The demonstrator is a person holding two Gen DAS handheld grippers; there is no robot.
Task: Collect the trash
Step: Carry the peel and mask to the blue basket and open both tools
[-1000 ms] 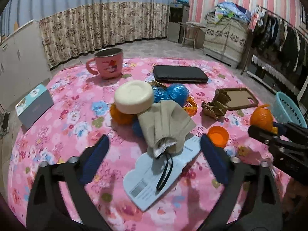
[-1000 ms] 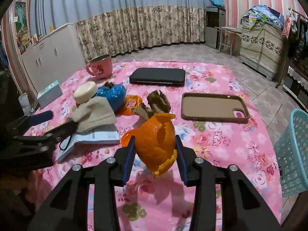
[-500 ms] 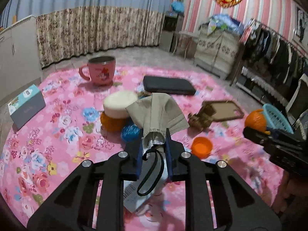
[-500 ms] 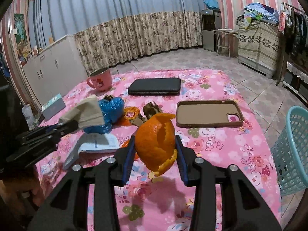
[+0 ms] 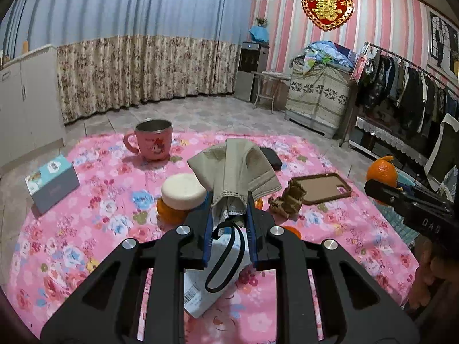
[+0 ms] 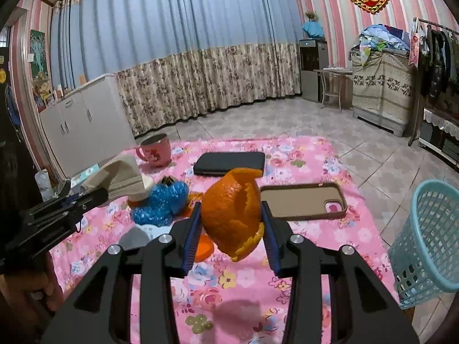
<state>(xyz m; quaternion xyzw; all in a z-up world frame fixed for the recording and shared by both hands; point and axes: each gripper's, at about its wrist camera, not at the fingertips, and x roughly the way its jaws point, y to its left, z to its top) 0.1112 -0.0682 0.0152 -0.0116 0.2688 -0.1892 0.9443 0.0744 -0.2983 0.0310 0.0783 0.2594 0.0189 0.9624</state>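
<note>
My left gripper [image 5: 229,215] is shut on a beige face mask [image 5: 233,169], which fans out above the jaws while its black ear loop [image 5: 226,258] hangs down. The mask is lifted off the pink flowered table [image 5: 86,215]. My right gripper [image 6: 229,223] is shut on an orange peel [image 6: 232,212], held up over the table. From the right wrist view the left gripper [image 6: 83,197] shows at the left with the mask [image 6: 120,177]. A light blue trash basket [image 6: 427,240] stands on the floor at the right.
On the table lie a white paper slip [image 5: 200,295], a blue crumpled bag [image 6: 160,203], a cream lid [image 5: 183,190], an orange cap [image 6: 205,248], a brown wrapper scrap [image 5: 287,200], a phone case [image 6: 304,200], a black pouch [image 6: 229,163], a pink mug [image 5: 153,140] and a small box [image 5: 51,182].
My left gripper closed on the face mask and lifted it off the paper slip. Both grippers rose, the right one still carrying the orange peel.
</note>
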